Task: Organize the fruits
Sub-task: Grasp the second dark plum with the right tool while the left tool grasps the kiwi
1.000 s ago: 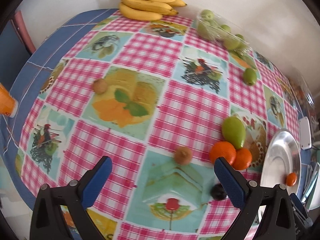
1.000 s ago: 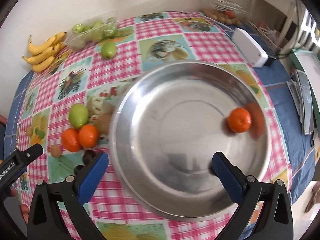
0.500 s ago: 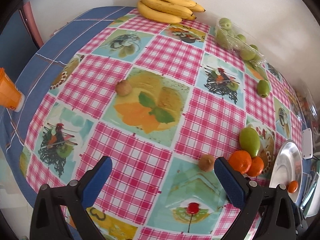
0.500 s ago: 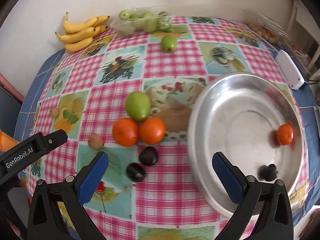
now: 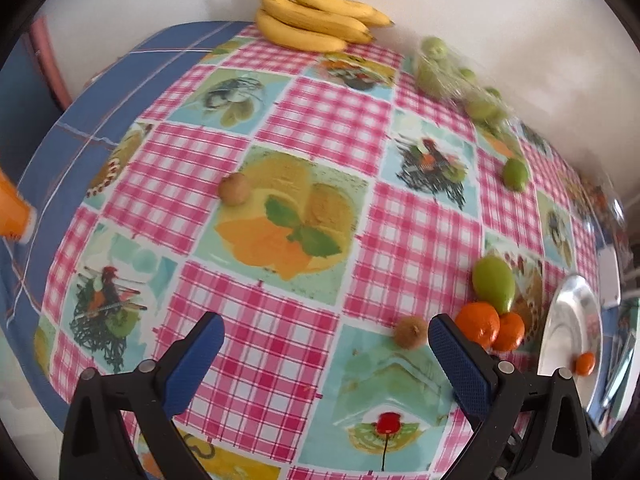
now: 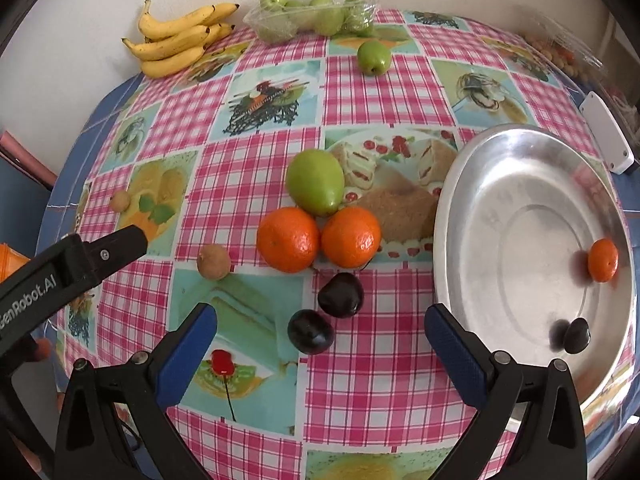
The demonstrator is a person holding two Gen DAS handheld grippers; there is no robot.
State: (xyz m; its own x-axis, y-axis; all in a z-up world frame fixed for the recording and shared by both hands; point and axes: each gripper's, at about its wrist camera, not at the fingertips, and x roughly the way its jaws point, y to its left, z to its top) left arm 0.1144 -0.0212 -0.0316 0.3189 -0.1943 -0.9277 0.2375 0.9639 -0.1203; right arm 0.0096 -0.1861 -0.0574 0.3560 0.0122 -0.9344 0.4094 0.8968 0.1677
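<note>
My right gripper (image 6: pixel 320 336) is open above two dark plums (image 6: pixel 341 294) lying between its fingers on the checked cloth. Just beyond them sit two oranges (image 6: pixel 288 238) and a green mango (image 6: pixel 316 182). The steel bowl (image 6: pixel 472 168) at the right holds a small orange (image 6: pixel 602 261) and a dark plum (image 6: pixel 576 335). My left gripper (image 5: pixel 326 344) is open and empty over the cloth; its arm (image 6: pixel 72 264) shows at the left of the right wrist view. A brown fruit (image 5: pixel 410 332) lies beside its right finger, another brown fruit (image 5: pixel 234 188) farther off.
Bananas (image 6: pixel 180 40) lie at the far edge by the wall, next to a clear tray of green fruit (image 6: pixel 312 16) and one loose green fruit (image 6: pixel 373 58). A white box (image 6: pixel 608 136) sits beyond the bowl. An orange object (image 5: pixel 12 212) stands at the left table edge.
My right gripper has swung left, off the bowl, and now hangs over the two plums. The left gripper has drifted left and back; the oranges now sit farther right in its view.
</note>
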